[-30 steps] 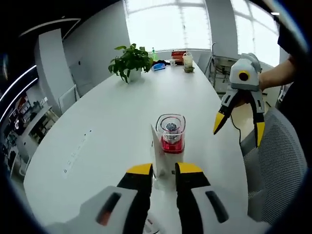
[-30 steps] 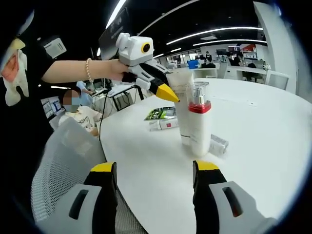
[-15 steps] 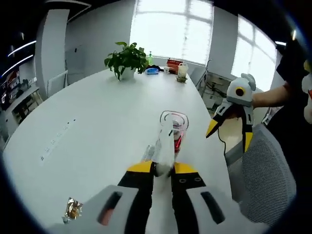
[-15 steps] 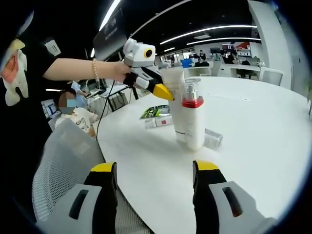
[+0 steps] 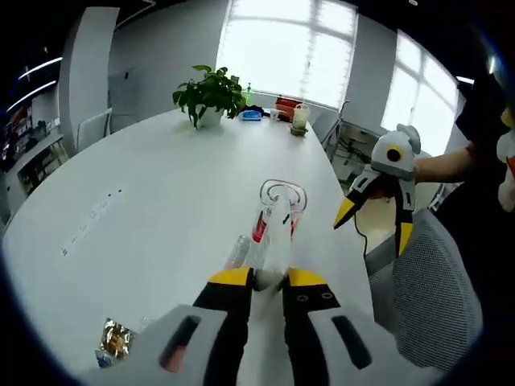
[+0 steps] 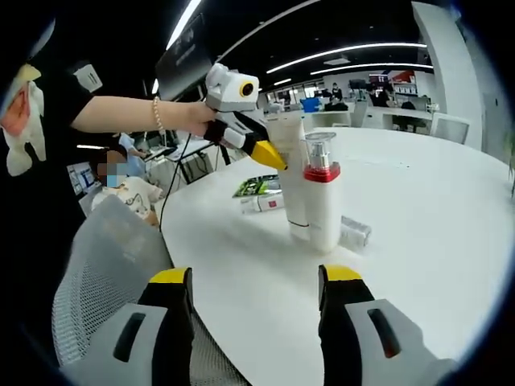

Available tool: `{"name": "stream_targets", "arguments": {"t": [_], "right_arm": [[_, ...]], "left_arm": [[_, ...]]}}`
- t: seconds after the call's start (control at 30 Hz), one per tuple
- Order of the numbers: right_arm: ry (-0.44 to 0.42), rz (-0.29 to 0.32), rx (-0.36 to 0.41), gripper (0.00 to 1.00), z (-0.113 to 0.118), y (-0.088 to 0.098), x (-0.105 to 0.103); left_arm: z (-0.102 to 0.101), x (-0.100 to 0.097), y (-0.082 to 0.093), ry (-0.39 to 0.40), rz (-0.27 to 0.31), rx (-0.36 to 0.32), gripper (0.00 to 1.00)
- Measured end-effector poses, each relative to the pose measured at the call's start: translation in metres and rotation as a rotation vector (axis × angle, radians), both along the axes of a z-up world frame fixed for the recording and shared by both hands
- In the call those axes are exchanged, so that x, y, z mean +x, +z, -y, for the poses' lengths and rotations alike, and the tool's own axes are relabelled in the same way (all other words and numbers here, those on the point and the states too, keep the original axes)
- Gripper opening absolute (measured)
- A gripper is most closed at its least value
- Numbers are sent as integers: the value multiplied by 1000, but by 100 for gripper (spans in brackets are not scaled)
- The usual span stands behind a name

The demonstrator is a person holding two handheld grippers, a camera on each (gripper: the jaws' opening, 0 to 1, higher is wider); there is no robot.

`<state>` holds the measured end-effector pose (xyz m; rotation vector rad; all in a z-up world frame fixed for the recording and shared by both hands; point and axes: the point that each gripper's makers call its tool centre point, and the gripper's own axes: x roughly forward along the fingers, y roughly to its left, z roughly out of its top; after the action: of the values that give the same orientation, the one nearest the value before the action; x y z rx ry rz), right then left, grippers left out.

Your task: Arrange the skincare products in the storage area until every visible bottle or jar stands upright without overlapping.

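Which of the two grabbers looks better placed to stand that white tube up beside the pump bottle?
Probably the left gripper: it is shut on the white tube next to the pump bottle. The right gripper hangs open, off the table edge.

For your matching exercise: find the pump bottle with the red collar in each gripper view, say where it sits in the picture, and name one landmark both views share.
Left gripper view: the pump bottle stands just above centre, beyond the white tube in that view's jaws.
Right gripper view: the pump bottle stands upright, right of centre, beside the tube.
Shared landmark: the white table.
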<state>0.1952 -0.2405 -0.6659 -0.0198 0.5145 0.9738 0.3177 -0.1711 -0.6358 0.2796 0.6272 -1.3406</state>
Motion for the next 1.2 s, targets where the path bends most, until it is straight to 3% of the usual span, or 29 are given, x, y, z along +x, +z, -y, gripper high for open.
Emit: {"name": "stream_targets", "arguments": {"t": [0.23, 0.47, 0.6, 0.77, 0.97, 1.1, 1.2], "right_arm": [[-12, 1, -3, 65, 3, 0, -2], [-27, 13, -7, 68, 4, 3, -4], [-67, 14, 63, 73, 4, 12, -1], [-88, 32, 42, 78, 10, 14, -2], [-87, 39, 26, 87, 13, 15, -6], [-86, 36, 22, 93, 14, 14, -6], [-86, 34, 28, 96, 15, 13, -4]], "left_arm": [[-2, 3, 0, 41, -5, 2, 18], [-13, 4, 7, 103, 10, -5, 28], [-24, -1, 13, 169, 3, -35, 34], [-43, -6, 16, 244, -4, -64, 39], [-72, -11, 14, 372, -8, -79, 54], [-80, -30, 24, 451, -49, -180, 59], [-95, -35, 29, 497, -46, -221, 62]]}}
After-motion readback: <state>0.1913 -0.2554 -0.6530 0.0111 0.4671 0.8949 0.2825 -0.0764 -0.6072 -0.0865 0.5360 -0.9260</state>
